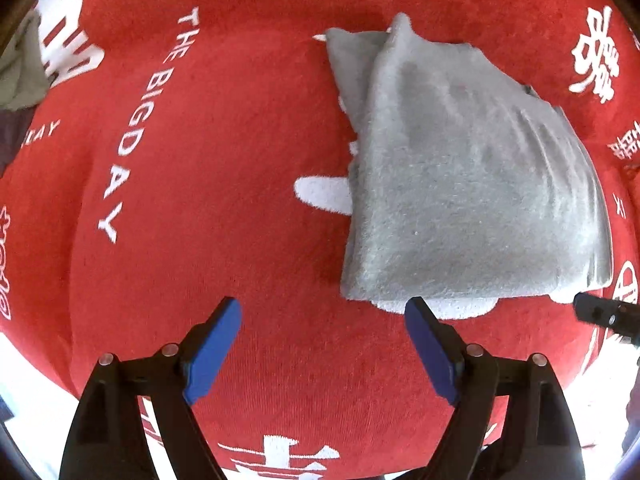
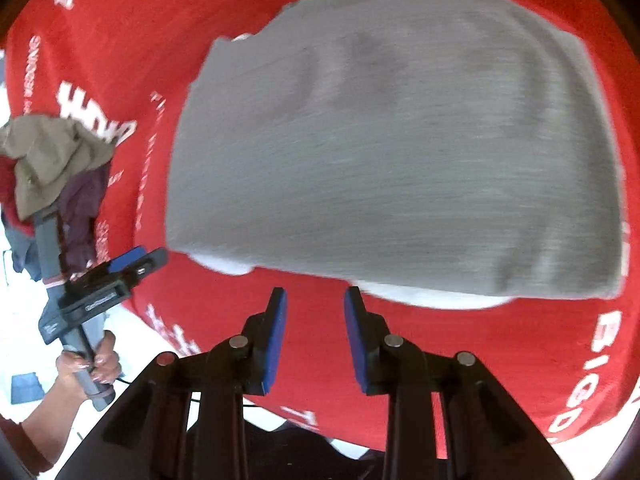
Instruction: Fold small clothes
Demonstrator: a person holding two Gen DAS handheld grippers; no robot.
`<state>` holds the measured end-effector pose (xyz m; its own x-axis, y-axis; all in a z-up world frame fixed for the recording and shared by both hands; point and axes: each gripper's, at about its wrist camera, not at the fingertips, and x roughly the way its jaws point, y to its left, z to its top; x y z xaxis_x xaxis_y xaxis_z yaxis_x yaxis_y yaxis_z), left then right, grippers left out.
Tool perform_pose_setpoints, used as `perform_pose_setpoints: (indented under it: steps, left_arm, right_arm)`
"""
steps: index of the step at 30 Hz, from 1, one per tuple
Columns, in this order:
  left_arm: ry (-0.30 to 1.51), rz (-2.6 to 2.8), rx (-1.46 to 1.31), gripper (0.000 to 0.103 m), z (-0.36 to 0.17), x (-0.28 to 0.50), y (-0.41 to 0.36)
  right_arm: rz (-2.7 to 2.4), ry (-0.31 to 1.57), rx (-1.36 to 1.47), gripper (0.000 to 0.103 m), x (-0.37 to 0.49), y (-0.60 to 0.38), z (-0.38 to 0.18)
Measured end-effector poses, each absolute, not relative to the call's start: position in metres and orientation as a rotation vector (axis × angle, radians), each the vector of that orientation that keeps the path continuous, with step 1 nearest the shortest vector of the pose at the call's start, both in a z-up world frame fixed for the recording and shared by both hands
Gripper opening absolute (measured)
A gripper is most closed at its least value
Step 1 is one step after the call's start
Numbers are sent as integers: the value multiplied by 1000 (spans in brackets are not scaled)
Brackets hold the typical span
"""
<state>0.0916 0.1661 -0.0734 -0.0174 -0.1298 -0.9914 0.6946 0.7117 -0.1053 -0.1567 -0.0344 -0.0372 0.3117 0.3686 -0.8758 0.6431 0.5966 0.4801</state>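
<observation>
Folded grey garment (image 1: 464, 176) lying flat on red cloth with white lettering (image 1: 224, 184), toward its right side. Left gripper (image 1: 323, 320) above bare red cloth, blue pads (image 1: 212, 350) spread wide with nothing between them, right pad just beside the garment's near edge. Olive garment (image 1: 18, 68) at the far left edge; tip of right gripper (image 1: 604, 312) at the right edge.

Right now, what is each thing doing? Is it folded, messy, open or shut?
Grey garment: folded, lying flat on the red cloth, held by nothing.
Red cloth: spread out under the garment.
Pile of clothes: crumpled, not folded.
Left gripper: open wide, empty.
Right gripper: partly open, empty, just short of the garment's near edge.
</observation>
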Motion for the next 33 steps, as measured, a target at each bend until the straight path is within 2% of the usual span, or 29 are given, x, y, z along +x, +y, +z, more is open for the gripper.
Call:
perform_pose_setpoints:
  steps: [4, 6, 9, 10, 11, 22, 33]
  left_arm:
    - [1487, -657, 475, 85, -82, 96, 167]
    - [1501, -639, 468, 85, -85, 97, 169]
    - [1515, -626, 460, 86, -88, 98, 170]
    - [1519, -621, 460, 91, -89, 98, 169]
    - [1523, -616, 462, 103, -90, 99, 169]
    - [1553, -611, 423, 103, -94, 98, 165]
    - [1690, -646, 120, 103, -97, 95, 169]
  right_arm:
    - [-179, 1312, 997, 36, -138, -15, -46]
    - [-169, 1318, 1002, 47, -131, -9, -48]
    - [-155, 1325, 1024, 48, -127, -2, -52]
    - [-152, 1326, 1030, 48, -126, -1, -53]
    - [-149, 1327, 1036, 48, -125, 0, -54]
    - [-152, 1295, 1132, 50, -123, -3, -62]
    - [-135, 1202, 1323, 51, -129, -9, -79]
